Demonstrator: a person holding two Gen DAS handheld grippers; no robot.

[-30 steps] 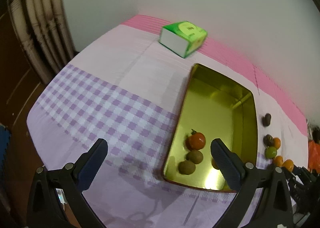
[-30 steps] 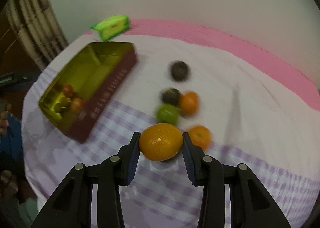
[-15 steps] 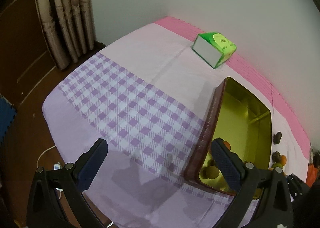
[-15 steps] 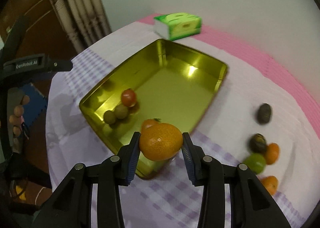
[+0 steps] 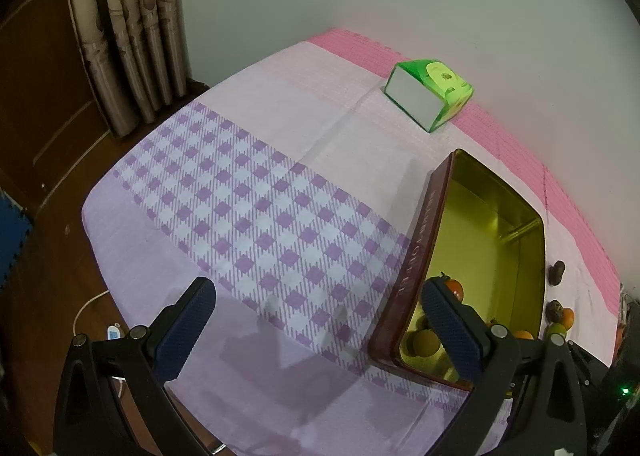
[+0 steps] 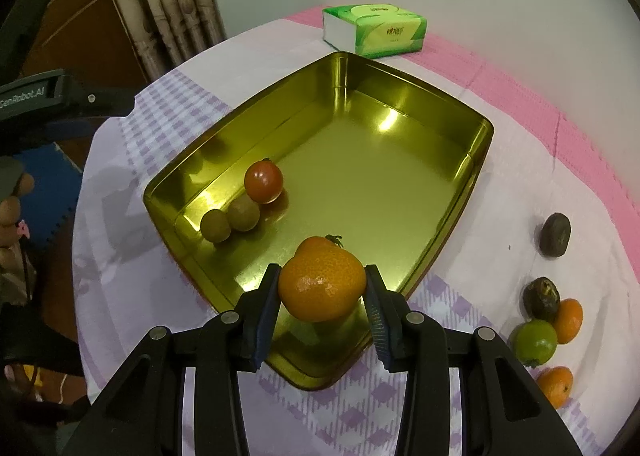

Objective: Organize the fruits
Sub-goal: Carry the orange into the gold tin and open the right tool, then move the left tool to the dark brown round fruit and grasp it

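Your right gripper (image 6: pixel 322 296) has black angular arms, silver round screws and blue ribbed pads. Your left gripper (image 5: pixel 316 332) has the same build, its side marked "CenRobot.AI" in white lettering.

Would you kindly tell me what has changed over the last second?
The right gripper carried the clamped orange from beside the loose fruit to above the gold tin. The left gripper swung aside, open and empty. Fruits in the tin and the tissue pack stayed put.
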